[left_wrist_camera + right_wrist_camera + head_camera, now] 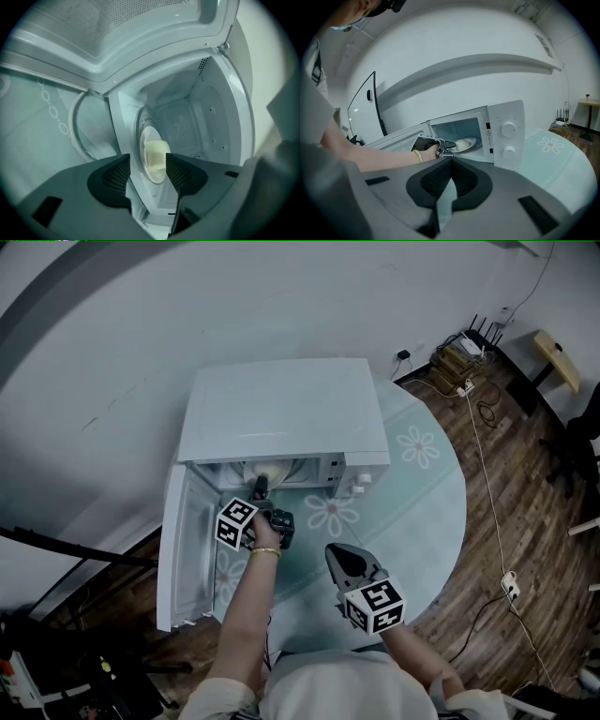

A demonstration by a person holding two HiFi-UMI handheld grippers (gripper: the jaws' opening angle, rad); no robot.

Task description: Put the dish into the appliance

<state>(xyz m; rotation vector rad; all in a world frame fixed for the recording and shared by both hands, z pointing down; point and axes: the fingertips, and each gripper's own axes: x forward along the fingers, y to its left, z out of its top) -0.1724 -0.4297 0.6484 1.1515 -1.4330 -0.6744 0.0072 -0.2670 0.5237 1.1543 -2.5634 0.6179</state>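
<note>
The white microwave [281, 413] stands on the table with its door [183, 549] swung out to the left. Inside the cavity, a white dish [151, 176] with a pale cream lump of food [156, 153] rests on the turntable. My left gripper [148, 173] is at the cavity's mouth [262, 486], open, and its pads touch nothing; the dish shows just beyond the gap. The right gripper view shows the dish [465, 144] inside, ahead of the left gripper [449, 145]. My right gripper [449, 176] hangs in front of the microwave [339, 554], shut and empty.
The round table [422, 493] has a pale green cloth with flower prints. The microwave's two knobs [508, 127] are on its right panel. A white wall runs behind. Cables and a router [469, 343] lie on the wooden floor to the right.
</note>
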